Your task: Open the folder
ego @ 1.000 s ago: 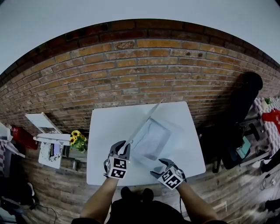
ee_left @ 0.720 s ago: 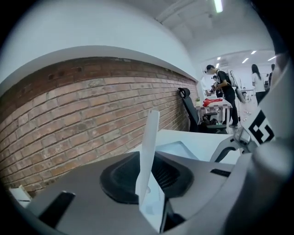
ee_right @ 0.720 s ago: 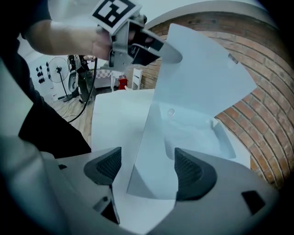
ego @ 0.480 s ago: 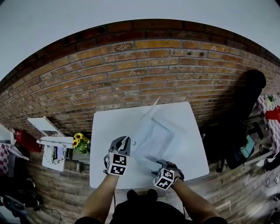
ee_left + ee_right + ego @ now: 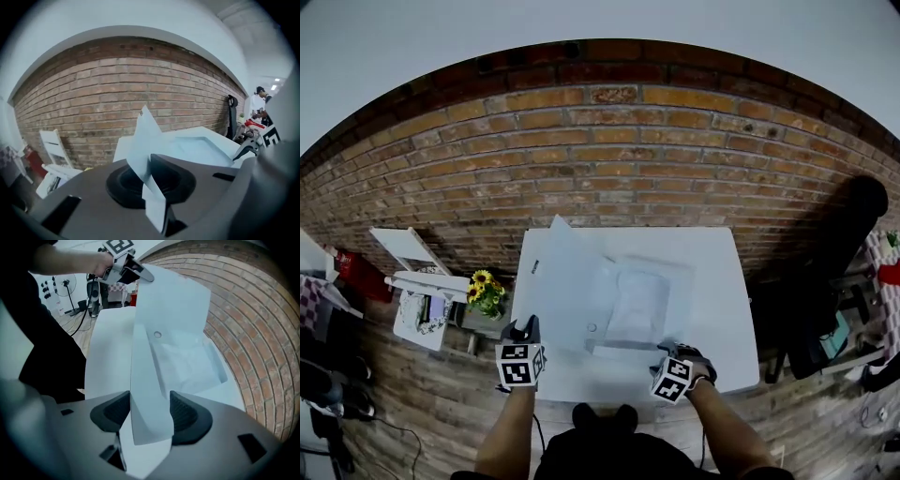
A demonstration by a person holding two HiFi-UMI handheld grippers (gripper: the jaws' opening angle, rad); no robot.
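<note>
A translucent white folder (image 5: 639,302) lies open on the white table (image 5: 727,281). Its cover flap (image 5: 567,281) stands tilted out to the left. My left gripper (image 5: 525,330) is shut on the flap's lower corner; in the left gripper view the thin sheet (image 5: 145,136) runs between the closed jaws of that gripper (image 5: 151,165). My right gripper (image 5: 679,354) is at the folder's near right corner. Its jaws have just been closing. In the right gripper view the folder's near edge (image 5: 149,394) fills the gap of the right gripper (image 5: 149,411) and touches both pads. A round snap (image 5: 157,335) shows on the flap.
A brick wall (image 5: 609,159) stands behind the table. Left of the table are sunflowers (image 5: 487,291) and white folding furniture (image 5: 408,262). A black chair (image 5: 853,234) stands at the right. A person (image 5: 258,101) stands far off in the left gripper view.
My left gripper has carried the cover flap from nearly upright over to the left. My right gripper has sunk onto the folder's near edge.
</note>
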